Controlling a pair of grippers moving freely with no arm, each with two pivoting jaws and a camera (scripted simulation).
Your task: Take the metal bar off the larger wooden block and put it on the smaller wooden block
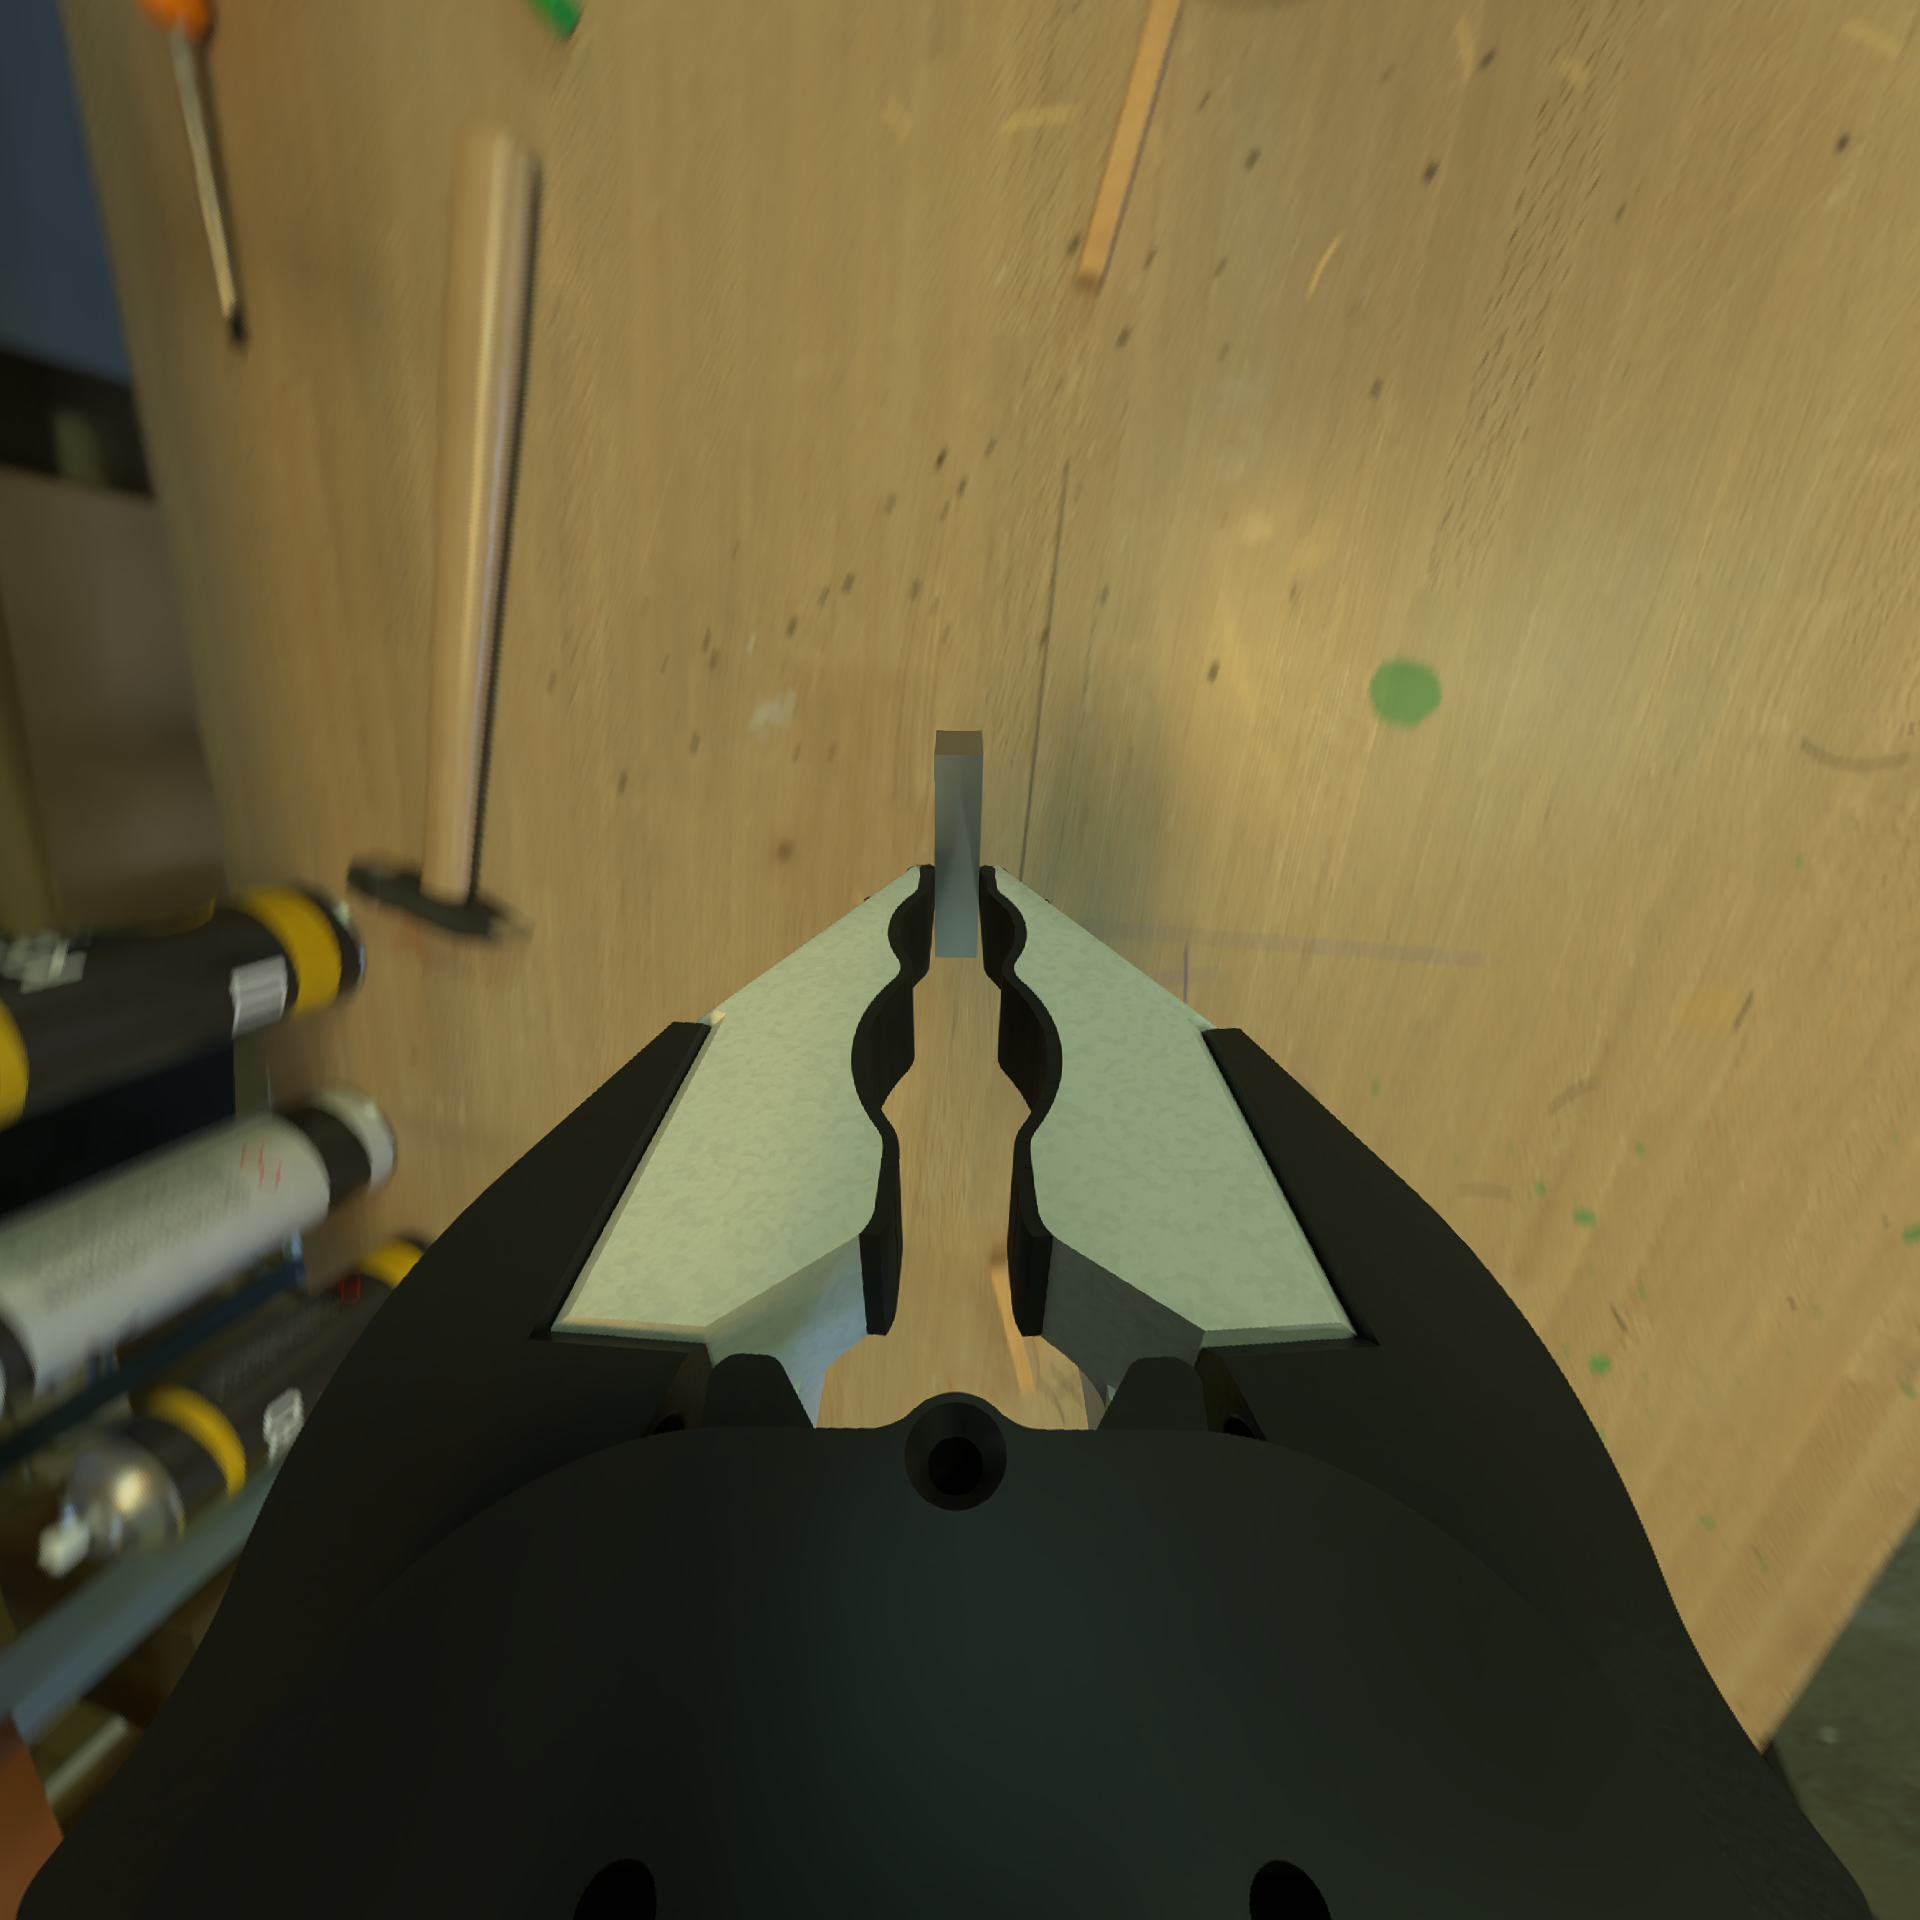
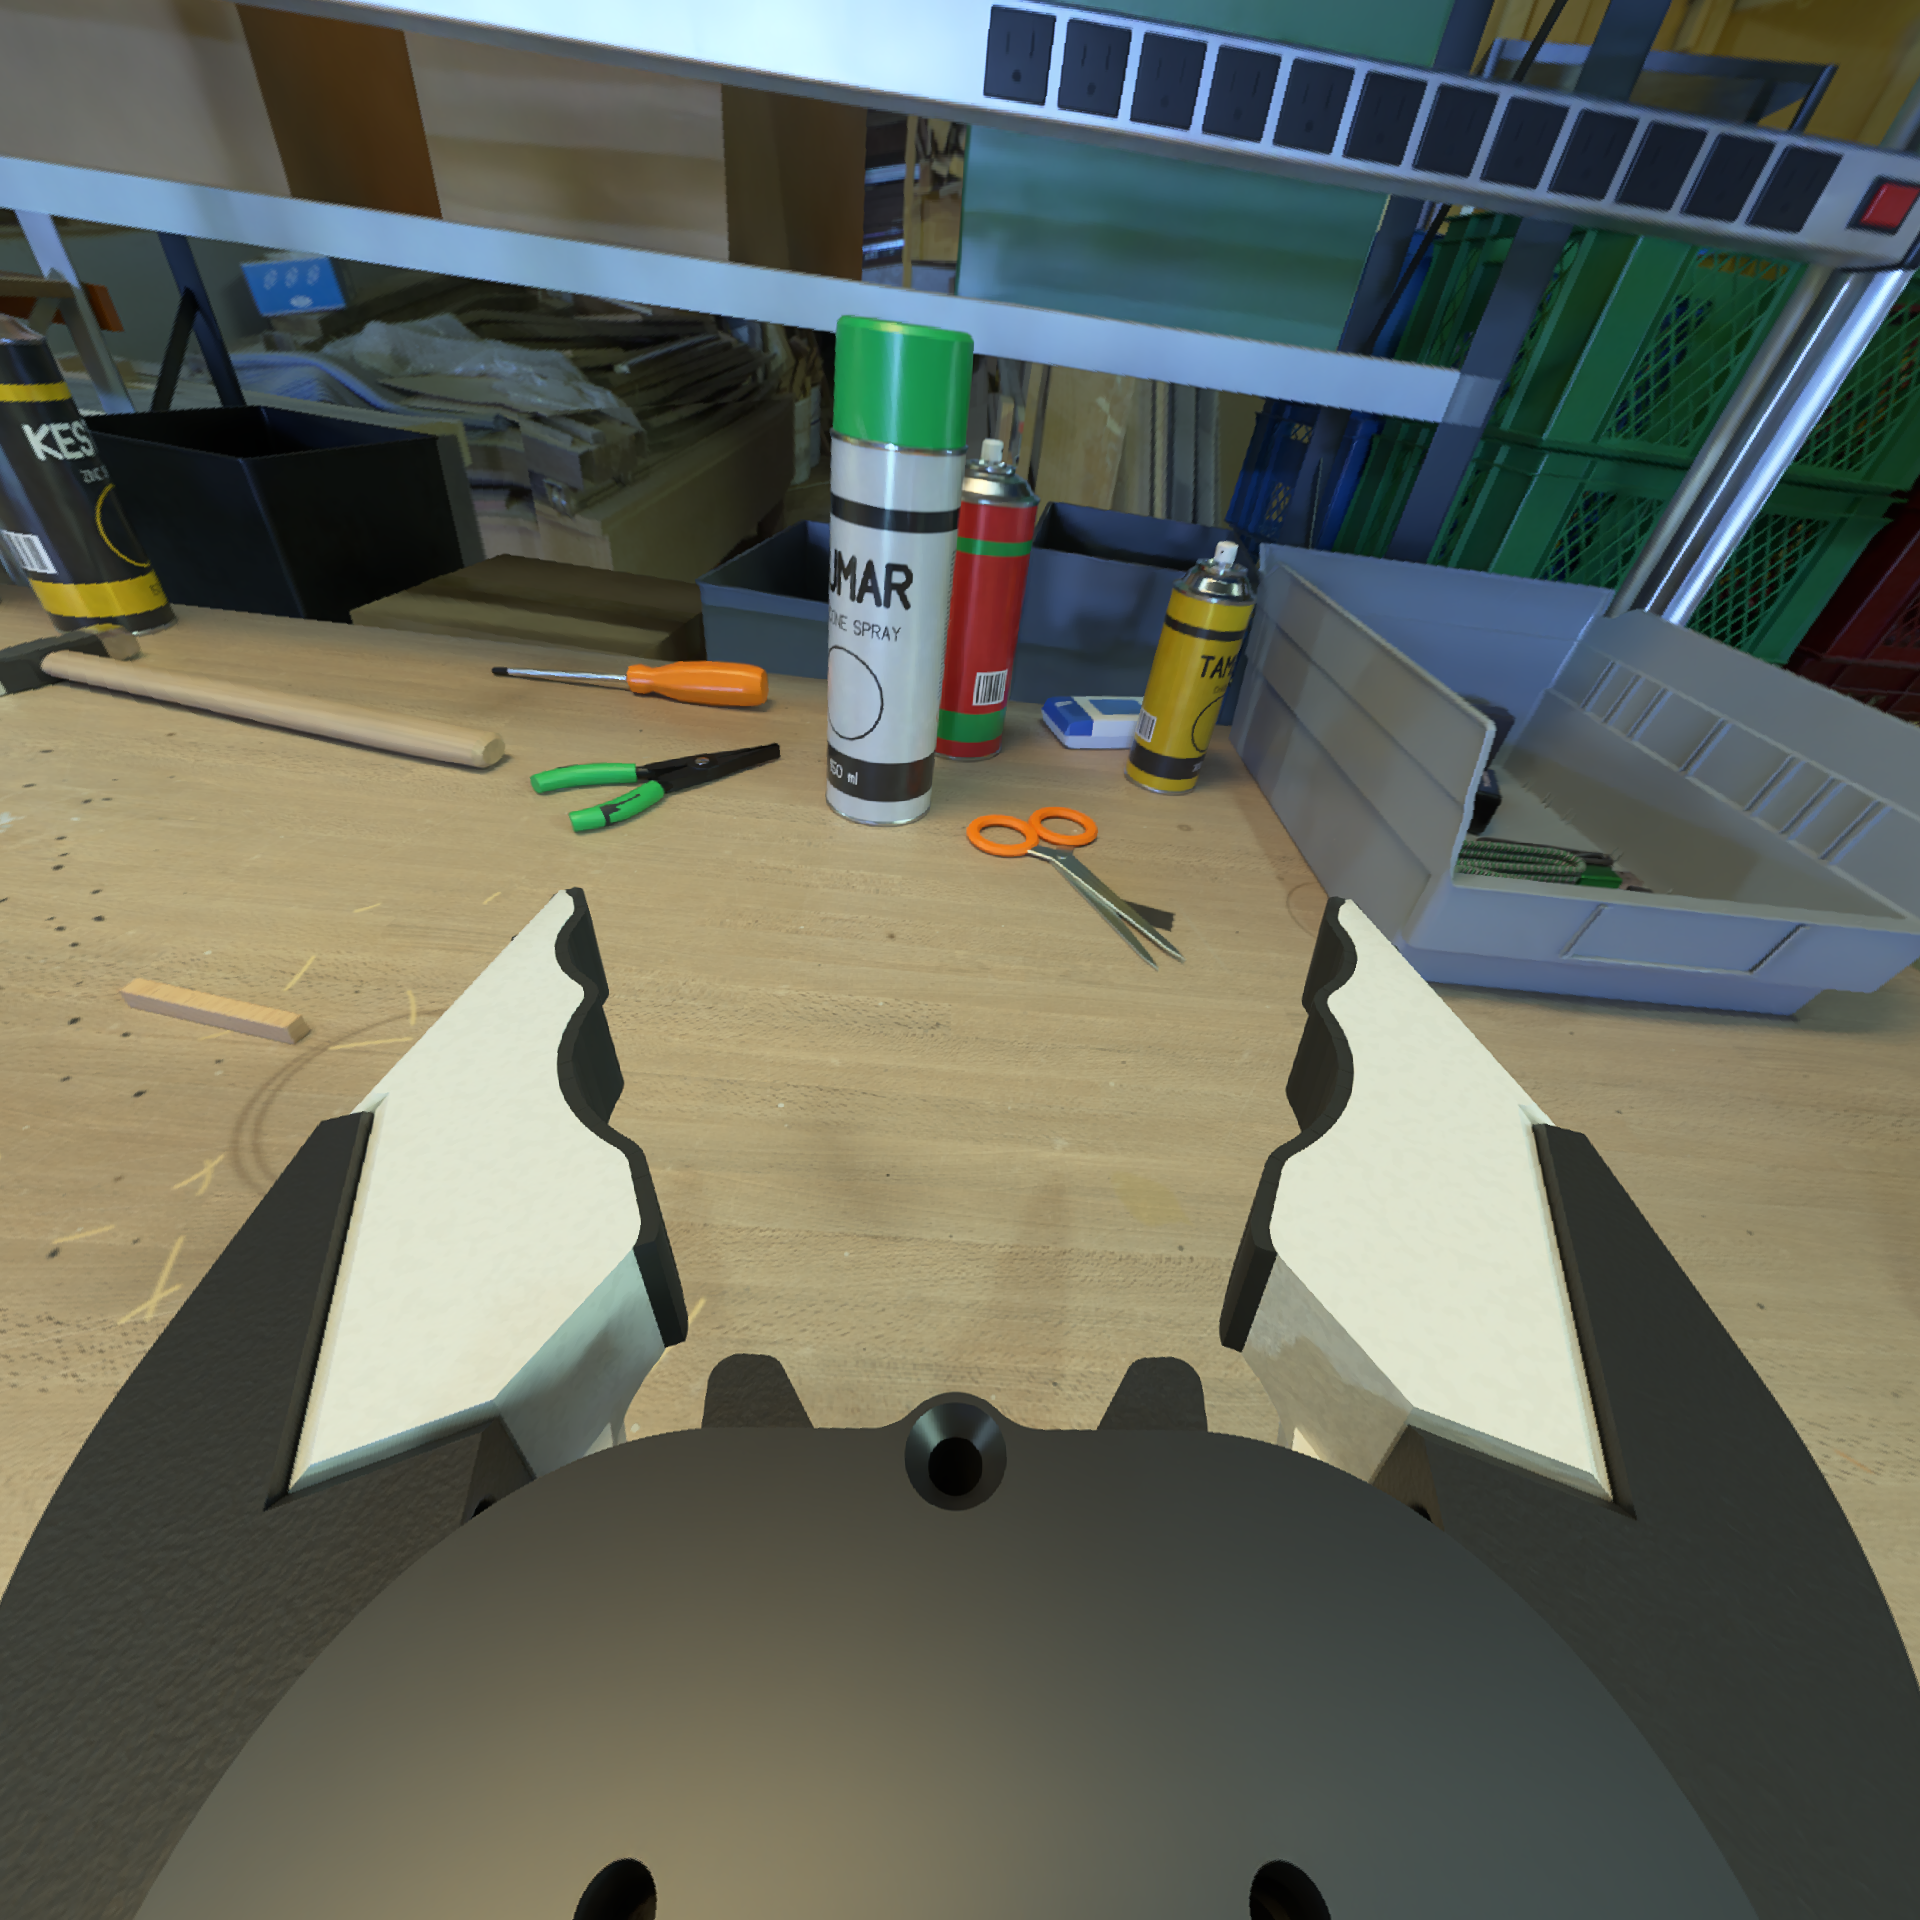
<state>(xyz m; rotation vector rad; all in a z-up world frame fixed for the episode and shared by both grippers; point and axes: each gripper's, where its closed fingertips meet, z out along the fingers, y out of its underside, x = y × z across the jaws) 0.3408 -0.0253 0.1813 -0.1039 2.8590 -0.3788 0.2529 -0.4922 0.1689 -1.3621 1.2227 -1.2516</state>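
Left wrist view: left gripper [image 1: 957, 902] gripping the metal bar [image 1: 957, 831], jaws clamped on its near end, hanging above the surface [image 1: 1455, 468]. Keeping it level, carrying slowly toward the smaller block, unseen here. Right gripper [image 2: 956, 914] idling, jaws apart.

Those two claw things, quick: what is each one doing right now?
Left gripper: closed on the flat grey metal bar, which sticks out past its tips.
Right gripper: open, holding nothing, above the scuffed wooden workbench.

Metal bar [image 1: 957, 842] matt grey, smooth; workbench [image 2: 935, 1039] grained wood, speckled; hammer handle [image 1: 478, 499] pale wood.
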